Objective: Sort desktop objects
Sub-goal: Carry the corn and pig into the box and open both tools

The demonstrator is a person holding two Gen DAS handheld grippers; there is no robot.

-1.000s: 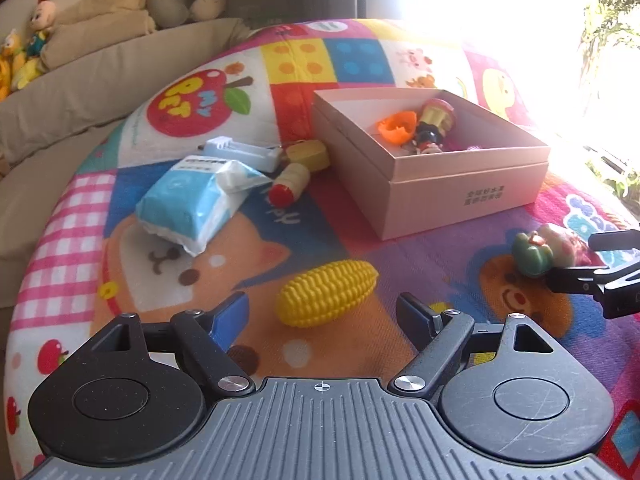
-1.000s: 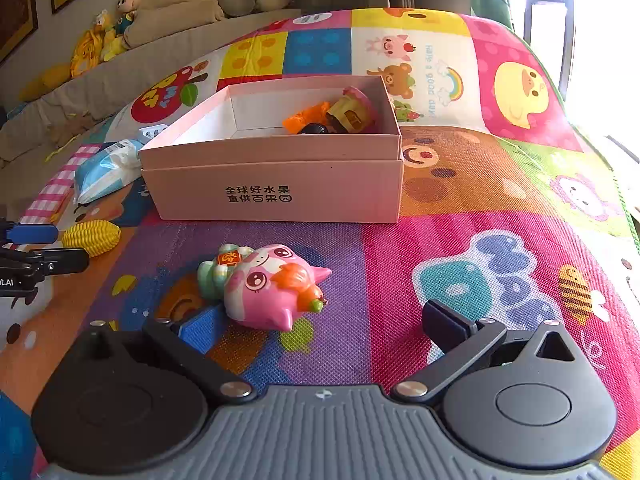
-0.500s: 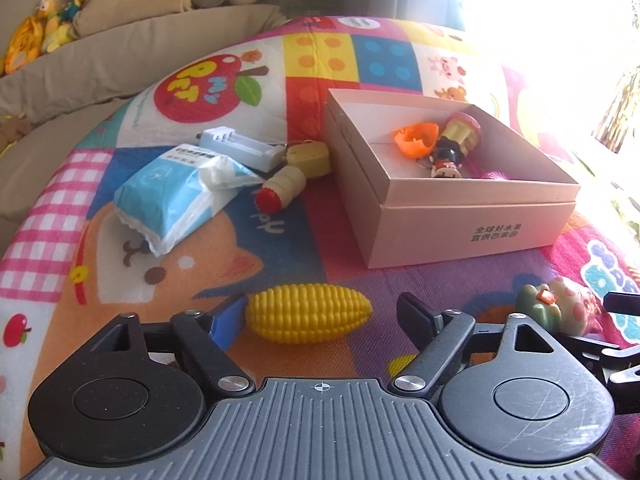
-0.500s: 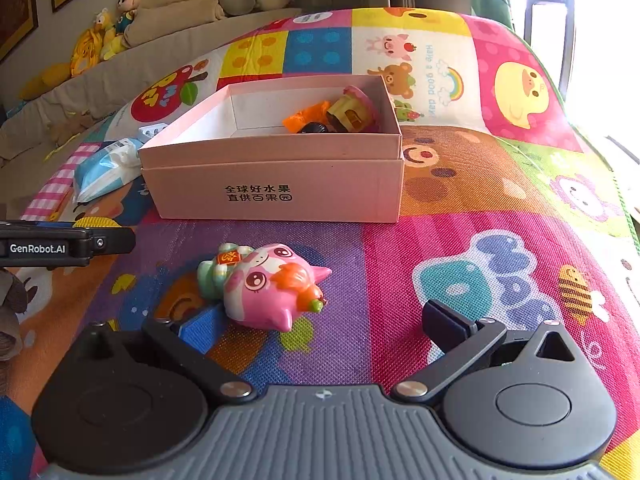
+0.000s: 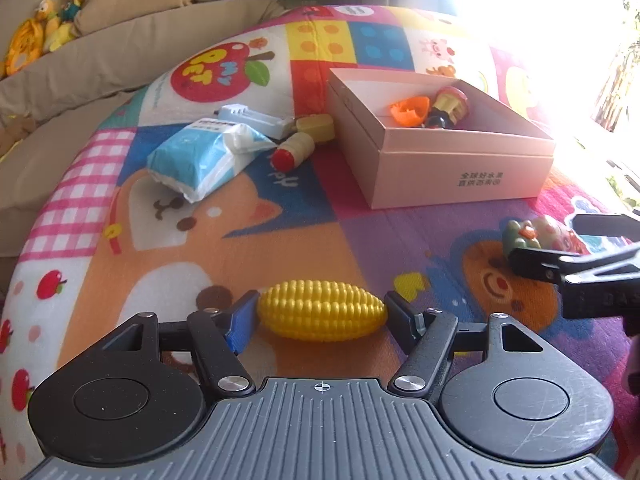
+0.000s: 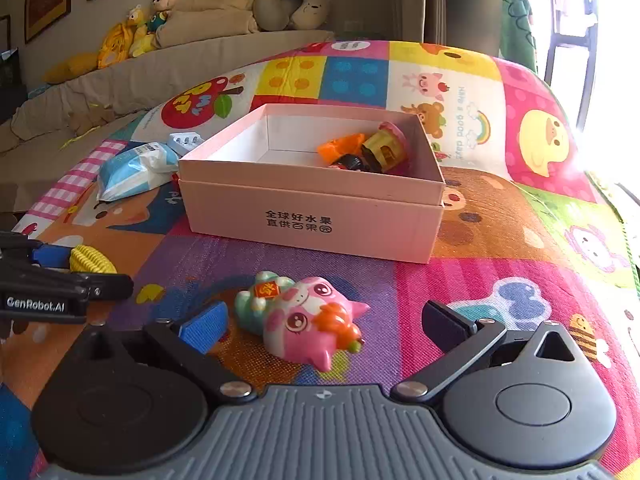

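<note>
Left wrist view: left gripper [image 5: 321,314] jaws closing around one corn [image 5: 322,311]; right gripper [image 6: 324,322] spread beside one pink toy [image 6: 308,320].

Each handheld gripper had a ribbed grey body flanked by two round black discs, scuffed with fine scratches. Black linkage arms ran forward from silver screw heads to the fingers. On the left gripper [image 5: 322,312] one finger [image 5: 240,326] wore a blue pad, the other a black one. The right gripper [image 6: 324,322] matched it, blue pad and black. White "GenRobot.AI" lettering marked the left gripper's black side.
</note>
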